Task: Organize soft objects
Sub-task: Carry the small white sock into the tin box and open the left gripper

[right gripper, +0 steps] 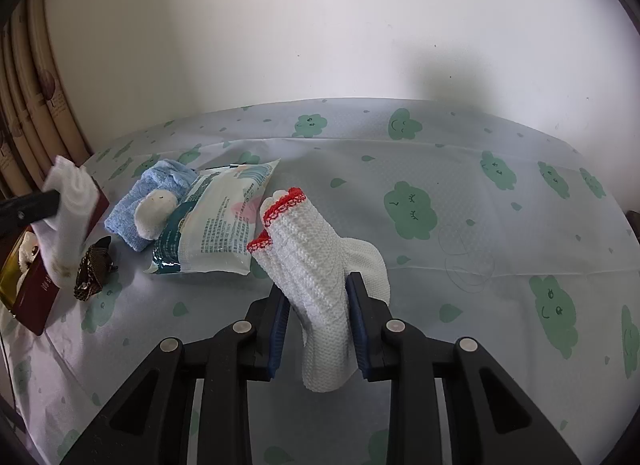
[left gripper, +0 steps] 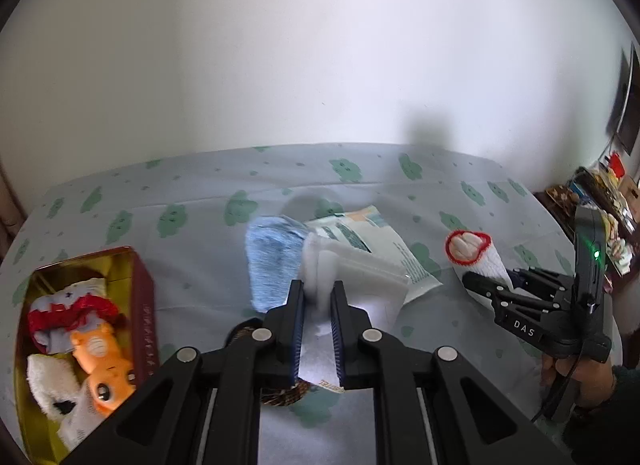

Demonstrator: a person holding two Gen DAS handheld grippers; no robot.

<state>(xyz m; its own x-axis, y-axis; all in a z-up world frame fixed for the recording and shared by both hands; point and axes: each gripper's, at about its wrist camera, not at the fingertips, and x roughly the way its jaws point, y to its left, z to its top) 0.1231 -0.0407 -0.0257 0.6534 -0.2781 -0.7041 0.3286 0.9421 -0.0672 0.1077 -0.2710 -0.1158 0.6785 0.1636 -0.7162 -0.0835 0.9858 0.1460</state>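
The left gripper (left gripper: 318, 297) fingers pinch a white sock (left gripper: 320, 265) at frame centre; the right gripper (right gripper: 318, 301) clamps a red-trimmed sock (right gripper: 312, 265).

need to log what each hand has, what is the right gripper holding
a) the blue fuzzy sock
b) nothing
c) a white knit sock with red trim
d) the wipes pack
c: the right gripper is shut on the white knit sock with red trim, lifted off the bed, while the blue fuzzy sock and wipes pack lie on the sheet.
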